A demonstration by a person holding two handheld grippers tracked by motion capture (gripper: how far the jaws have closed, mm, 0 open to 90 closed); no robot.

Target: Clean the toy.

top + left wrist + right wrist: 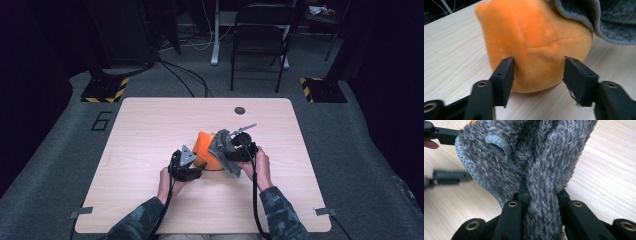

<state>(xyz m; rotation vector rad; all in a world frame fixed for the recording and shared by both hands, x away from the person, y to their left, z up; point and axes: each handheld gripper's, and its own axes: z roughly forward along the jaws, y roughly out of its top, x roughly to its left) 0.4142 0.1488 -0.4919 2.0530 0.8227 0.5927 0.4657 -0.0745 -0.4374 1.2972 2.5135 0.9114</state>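
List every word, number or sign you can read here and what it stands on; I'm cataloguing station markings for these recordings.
"6": a large dark numeral on the grey floor beside the table's far left corner, at.
Yellow-and-black hazard stripes, no words: on the two black stand bases and.
No writing can be read on the orange plush, the grey sock or the grippers.

High view's lit on the table [150, 130] with the room edges falling off into near black. Close-ups are bright and even, soft shadows, but the orange plush [534, 45] looks slightly smeared and the frame bottoms go blurry.
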